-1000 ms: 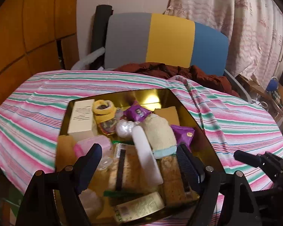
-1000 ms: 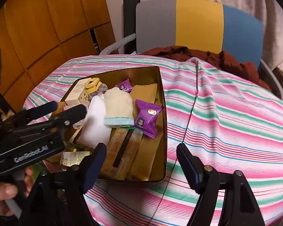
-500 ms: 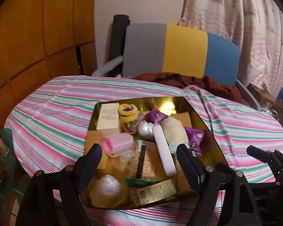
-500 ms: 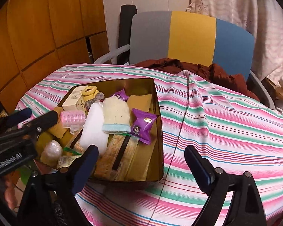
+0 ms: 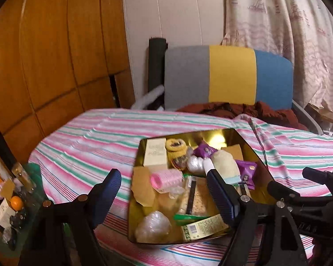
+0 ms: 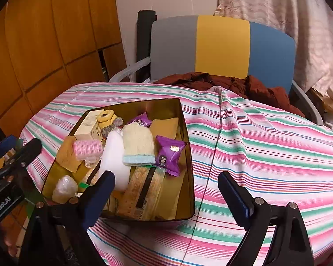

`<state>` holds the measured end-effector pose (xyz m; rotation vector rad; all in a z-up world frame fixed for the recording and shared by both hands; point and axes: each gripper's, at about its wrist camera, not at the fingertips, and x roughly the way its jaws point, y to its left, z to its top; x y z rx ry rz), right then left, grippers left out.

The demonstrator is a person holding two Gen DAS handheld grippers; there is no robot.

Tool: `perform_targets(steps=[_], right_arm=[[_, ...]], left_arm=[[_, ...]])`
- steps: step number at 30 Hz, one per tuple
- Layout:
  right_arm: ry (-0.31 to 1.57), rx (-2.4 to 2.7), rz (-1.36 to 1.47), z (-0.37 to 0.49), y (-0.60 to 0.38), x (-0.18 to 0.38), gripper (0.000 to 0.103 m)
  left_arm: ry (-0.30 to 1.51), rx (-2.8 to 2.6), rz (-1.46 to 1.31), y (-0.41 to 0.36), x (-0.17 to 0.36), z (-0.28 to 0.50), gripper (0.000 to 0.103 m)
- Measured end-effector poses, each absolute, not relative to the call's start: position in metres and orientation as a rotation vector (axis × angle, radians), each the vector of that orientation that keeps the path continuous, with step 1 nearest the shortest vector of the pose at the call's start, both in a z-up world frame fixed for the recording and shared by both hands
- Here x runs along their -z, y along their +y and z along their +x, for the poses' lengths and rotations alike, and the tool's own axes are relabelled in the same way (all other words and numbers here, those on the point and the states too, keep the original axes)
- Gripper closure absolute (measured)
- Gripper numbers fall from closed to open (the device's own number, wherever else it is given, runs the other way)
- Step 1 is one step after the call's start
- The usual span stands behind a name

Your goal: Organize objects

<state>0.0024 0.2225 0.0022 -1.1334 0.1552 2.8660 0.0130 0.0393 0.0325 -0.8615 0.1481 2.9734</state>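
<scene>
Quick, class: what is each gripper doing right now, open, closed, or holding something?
Left gripper: open, holding nothing.
Right gripper: open, holding nothing.

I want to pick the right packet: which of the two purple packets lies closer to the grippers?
The purple packet beside the knitted cap; the other purple packet lies farther back.

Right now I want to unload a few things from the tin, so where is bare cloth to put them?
The striped tablecloth is bare right of the gold tin, out to the brown jacket, and also left of the tin toward the wooden wall. The tin itself is crowded; the green side table is cluttered too.
</scene>
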Motion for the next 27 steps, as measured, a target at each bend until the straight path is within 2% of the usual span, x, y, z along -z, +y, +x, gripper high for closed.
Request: perform_targets(steps=[2,4,10,13,16,27], right_arm=[[0.166,-2.867,-1.116,0.005,0.223,-0.004,0.008],[0.172,-2.876,-1.088,0.009,0.223,-0.007,0.007],[0.136,-2.883,-1.066,0.014,0.216,-0.008,0.005],[0.119,-2.887,-1.073,0.012,0.213,-0.007,0.005],[0.100,-2.889,-1.086,0.009,0.210,-0.005,0.005],[0.074,-2.882,-1.117,0.005,0.205,0.002,0.005]], left_arm=[[0.132,-2.960,-0.864,0.037,-0.032,0.014,0.023],[0.101,-2.926,-0.893,0.037,-0.030,0.013,0.032],[-0.013,-2.833,-1.048,0.032,-0.015,0.003,0.048],[-0.026,-2.807,-1.097,0.030,-0.009,0.000,0.050],[0.022,-2.838,-1.060,0.031,-0.011,0.002,0.050],[0.011,-2.861,-1.002,0.026,-0.016,0.002,0.050]])
